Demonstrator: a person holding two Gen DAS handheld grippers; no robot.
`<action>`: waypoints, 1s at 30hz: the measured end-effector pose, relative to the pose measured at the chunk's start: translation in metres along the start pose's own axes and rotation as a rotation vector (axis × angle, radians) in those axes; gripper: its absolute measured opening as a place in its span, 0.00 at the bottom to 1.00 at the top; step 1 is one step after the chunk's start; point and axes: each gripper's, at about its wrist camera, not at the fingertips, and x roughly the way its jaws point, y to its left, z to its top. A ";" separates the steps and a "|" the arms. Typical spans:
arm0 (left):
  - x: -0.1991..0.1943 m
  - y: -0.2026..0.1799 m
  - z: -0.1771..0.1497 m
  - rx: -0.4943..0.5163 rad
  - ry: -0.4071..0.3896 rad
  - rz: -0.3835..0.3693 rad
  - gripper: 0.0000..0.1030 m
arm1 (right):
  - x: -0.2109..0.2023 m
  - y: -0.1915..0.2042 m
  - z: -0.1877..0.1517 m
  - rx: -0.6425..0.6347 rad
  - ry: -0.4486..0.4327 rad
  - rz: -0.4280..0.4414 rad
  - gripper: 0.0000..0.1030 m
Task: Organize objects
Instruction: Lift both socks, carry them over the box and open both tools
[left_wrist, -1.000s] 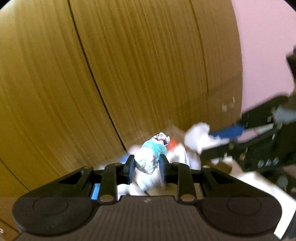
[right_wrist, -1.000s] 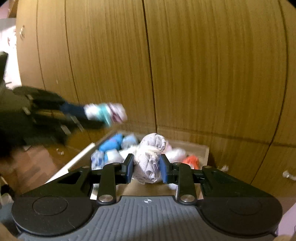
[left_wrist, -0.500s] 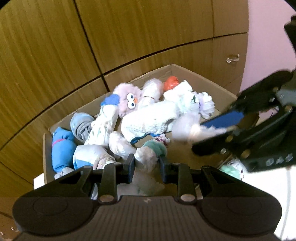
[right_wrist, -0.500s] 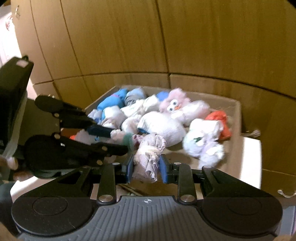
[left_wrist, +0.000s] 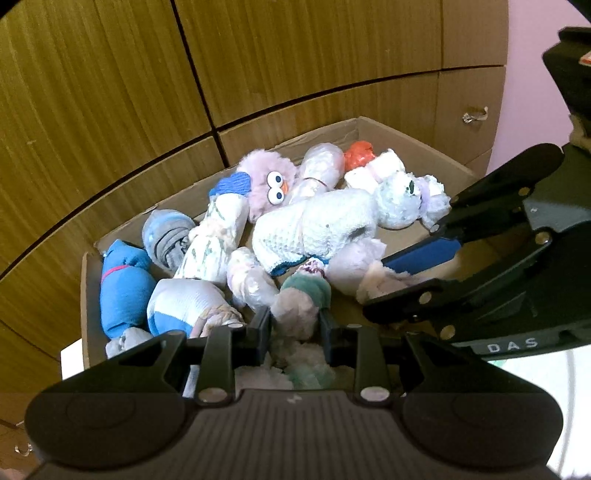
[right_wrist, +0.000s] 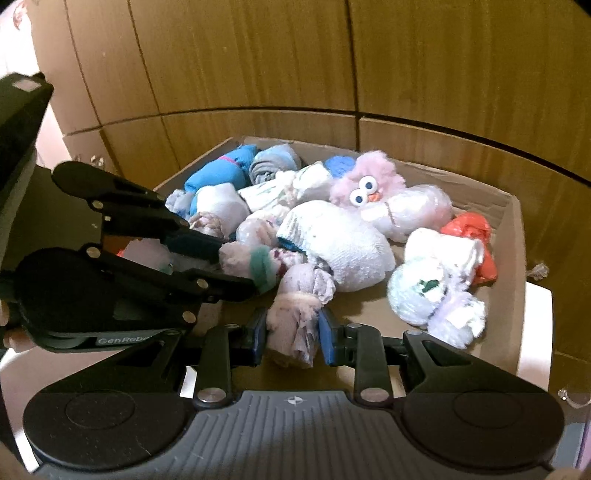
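Observation:
A cardboard box (left_wrist: 413, 138) (right_wrist: 515, 236) holds several rolled sock bundles, among them a pink fuzzy one with googly eyes (left_wrist: 267, 182) (right_wrist: 367, 184). My left gripper (left_wrist: 293, 332) is shut on a white sock roll with a teal band (left_wrist: 301, 301), over the box's near edge. It also shows in the right wrist view (right_wrist: 255, 264). My right gripper (right_wrist: 291, 334) is shut on a pale, pink-flecked sock bundle (right_wrist: 299, 310), low over the bare box floor. In the left wrist view the right gripper (left_wrist: 402, 273) comes in from the right.
Wooden cabinet doors (left_wrist: 295, 55) (right_wrist: 406, 55) stand right behind the box. A pink wall (left_wrist: 535, 74) is at the right. The box rests on a white surface (right_wrist: 535, 332). A blue sock roll (left_wrist: 123, 288) and an orange bundle (right_wrist: 469, 230) lie in the box.
Both grippers have tilted down from facing the cabinet doors and lowered over the box, each still holding its sock bundle. They have come closer together.

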 end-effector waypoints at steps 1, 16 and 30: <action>0.000 0.000 -0.001 0.002 -0.002 0.002 0.26 | 0.001 0.001 0.000 -0.006 0.004 0.000 0.35; -0.023 0.001 -0.001 0.021 -0.044 0.021 0.61 | 0.001 -0.004 0.001 -0.013 0.022 -0.001 0.38; -0.073 0.025 -0.009 -0.062 -0.111 0.096 0.88 | -0.006 0.014 0.010 -0.059 0.018 -0.019 0.44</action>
